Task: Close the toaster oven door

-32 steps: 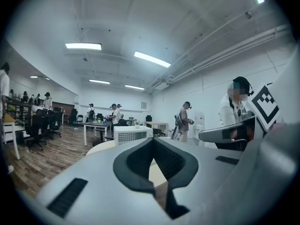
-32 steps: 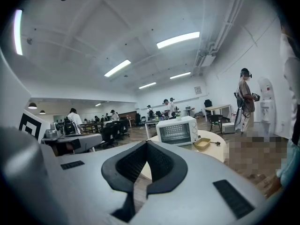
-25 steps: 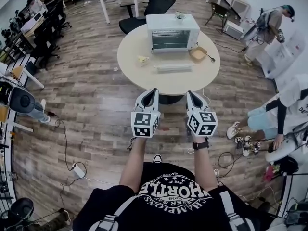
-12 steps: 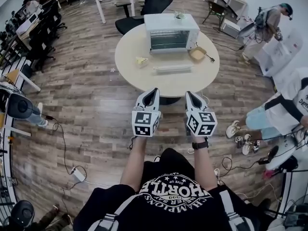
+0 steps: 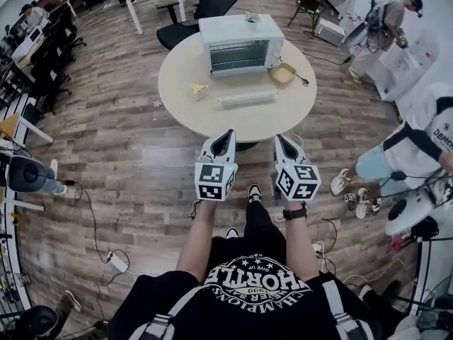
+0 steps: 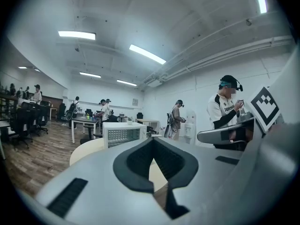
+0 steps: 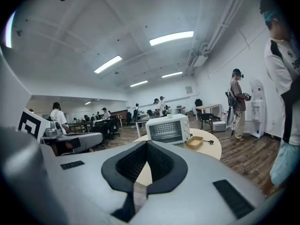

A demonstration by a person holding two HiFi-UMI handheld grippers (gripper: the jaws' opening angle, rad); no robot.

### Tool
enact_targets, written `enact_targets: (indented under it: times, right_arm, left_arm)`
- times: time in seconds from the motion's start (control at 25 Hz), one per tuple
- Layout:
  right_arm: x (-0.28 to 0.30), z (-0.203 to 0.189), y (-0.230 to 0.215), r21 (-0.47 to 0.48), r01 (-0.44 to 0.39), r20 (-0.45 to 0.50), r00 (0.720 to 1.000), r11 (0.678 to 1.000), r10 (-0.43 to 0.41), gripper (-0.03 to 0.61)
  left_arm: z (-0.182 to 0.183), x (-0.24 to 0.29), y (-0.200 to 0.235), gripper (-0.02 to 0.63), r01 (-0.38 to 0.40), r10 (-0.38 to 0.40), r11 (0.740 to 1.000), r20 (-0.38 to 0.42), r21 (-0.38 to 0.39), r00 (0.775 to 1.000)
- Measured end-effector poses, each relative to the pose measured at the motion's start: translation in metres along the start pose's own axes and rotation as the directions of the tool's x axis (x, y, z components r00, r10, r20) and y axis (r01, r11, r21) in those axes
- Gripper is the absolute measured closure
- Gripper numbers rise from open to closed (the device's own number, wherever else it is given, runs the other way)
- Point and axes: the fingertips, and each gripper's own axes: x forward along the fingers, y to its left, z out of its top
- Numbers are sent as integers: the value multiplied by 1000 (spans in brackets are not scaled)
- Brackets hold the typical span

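Note:
A white toaster oven (image 5: 241,44) stands at the far side of a round beige table (image 5: 184,108), its grille front toward me. A white bar (image 5: 246,99) lies on the table in front of it and looks like the edge of the folded-down door. My left gripper (image 5: 225,136) and right gripper (image 5: 280,140) hover side by side just short of the table's near edge, both shut and empty, pointing at the oven. The oven (image 6: 123,134) appears beyond the left gripper (image 6: 153,142). It also shows as the oven (image 7: 168,129) past the right gripper (image 7: 146,144).
A tan dish (image 5: 282,74) with a cord sits right of the oven, and a small yellow item (image 5: 198,88) lies at its left. A black chair (image 5: 212,2) stands behind the table. People (image 5: 417,147) stand at the right. Cables (image 5: 99,218) run over the wooden floor.
The table and oven have shifted left and a little nearer in the head view. A foot now shows between my arms. Both grippers stay shut and keep their side-by-side pose.

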Motion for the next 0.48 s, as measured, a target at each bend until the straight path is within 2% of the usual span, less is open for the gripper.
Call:
enact_targets:
  times: [0.48]
  right_arm:
    - [35, 0, -20, 11, -9, -15, 1000, 1000, 10, 560]
  left_arm:
    - [-8, 39, 9, 597, 4, -4, 1000, -23, 2, 1000]
